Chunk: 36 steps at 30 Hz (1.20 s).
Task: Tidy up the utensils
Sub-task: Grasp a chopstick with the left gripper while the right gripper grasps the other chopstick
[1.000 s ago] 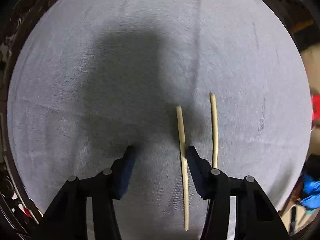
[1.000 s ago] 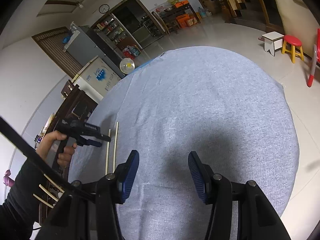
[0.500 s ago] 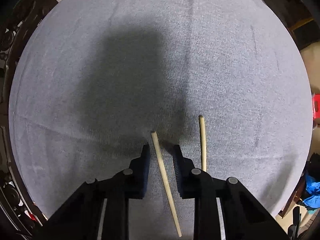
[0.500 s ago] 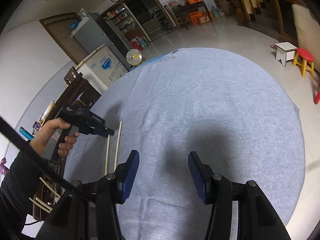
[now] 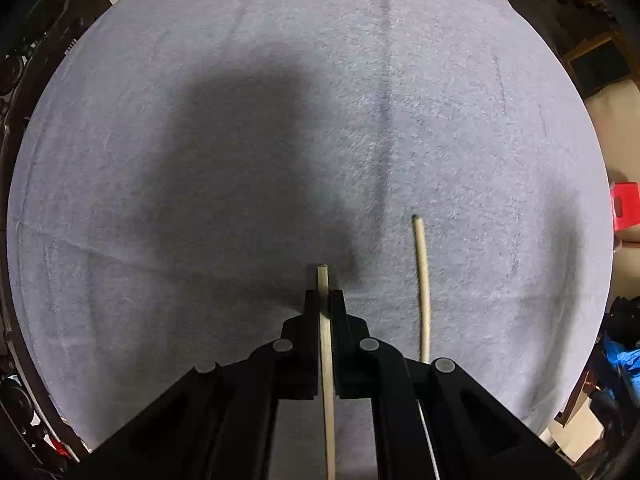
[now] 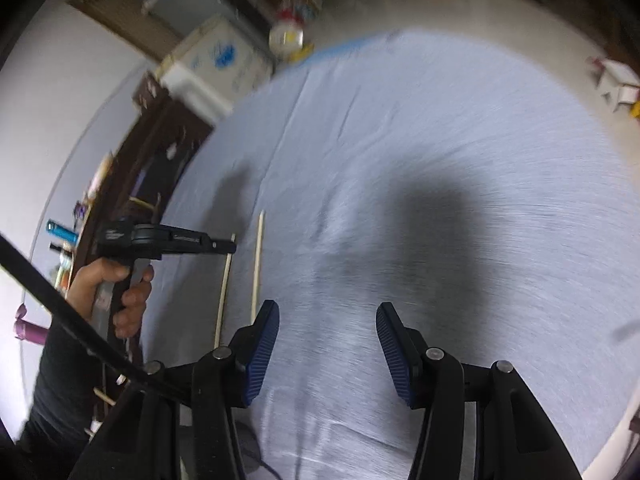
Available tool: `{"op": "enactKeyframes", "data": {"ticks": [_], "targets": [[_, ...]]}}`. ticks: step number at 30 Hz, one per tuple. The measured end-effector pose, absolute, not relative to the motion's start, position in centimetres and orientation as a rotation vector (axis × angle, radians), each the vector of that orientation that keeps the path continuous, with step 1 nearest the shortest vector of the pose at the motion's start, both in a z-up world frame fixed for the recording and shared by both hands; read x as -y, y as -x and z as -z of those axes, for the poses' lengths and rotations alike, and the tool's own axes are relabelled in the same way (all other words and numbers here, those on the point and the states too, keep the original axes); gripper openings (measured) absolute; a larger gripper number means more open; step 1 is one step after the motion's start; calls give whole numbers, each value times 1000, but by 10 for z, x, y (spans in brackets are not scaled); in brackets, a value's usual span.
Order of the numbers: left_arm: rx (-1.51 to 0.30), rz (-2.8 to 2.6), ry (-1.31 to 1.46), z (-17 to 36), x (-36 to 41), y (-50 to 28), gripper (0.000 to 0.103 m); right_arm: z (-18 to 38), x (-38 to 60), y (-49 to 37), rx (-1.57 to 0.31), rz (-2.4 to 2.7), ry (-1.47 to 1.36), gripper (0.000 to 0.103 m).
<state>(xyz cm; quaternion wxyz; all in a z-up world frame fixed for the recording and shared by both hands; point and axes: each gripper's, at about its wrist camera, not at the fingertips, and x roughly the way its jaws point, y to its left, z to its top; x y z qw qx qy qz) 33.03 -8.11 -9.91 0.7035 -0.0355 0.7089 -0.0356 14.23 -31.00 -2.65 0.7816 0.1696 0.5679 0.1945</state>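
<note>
On the grey-clothed table (image 5: 200, 80), the left tool (image 5: 324, 300) has just closed its jaws on one chopstick (image 5: 322, 280) near its end; the second chopstick (image 5: 421, 272) lies just beside it. Both look light, stiff and thin, likely to pivot when gripped so near the tip, so a hold nearer the middle seems safer. The right tool (image 6: 327, 354) hangs half open and empty.
</note>
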Motion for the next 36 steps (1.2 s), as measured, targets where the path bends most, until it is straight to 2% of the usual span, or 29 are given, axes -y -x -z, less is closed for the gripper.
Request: {"op": "enactKeyframes", "data": {"ticks": [2, 5, 12, 20, 21, 25, 26, 30, 36], "targets": [[-1586, 81, 50, 99, 79, -329, 5, 40, 285, -171, -1340, -449, -352, 53], [-1597, 87, 13, 104, 67, -316, 5, 56, 244, -207, -1457, -447, -294, 40], [-1604, 89, 14, 111, 32, -300, 5, 79, 160, -252, -1583, -407, -98, 40], [-1588, 112, 66, 111, 6, -291, 5, 97, 118, -269, -1598, -336, 60, 40], [-1586, 114, 68, 110, 5, -289, 5, 101, 112, -270, -1605, -329, 88, 38], [-1582, 116, 82, 107, 6, -275, 5, 101, 94, -270, -1582, -286, 199, 14], [-1581, 116, 84, 107, 4, -273, 5, 102, 90, -270, -1576, -274, 234, 12], [-1576, 105, 82, 119, 16, -275, 5, 103, 85, -268, -1565, -278, 274, 6], [-1543, 91, 107, 102, 17, -260, 5, 88, 134, -261, -1495, -297, 83, 5]]}}
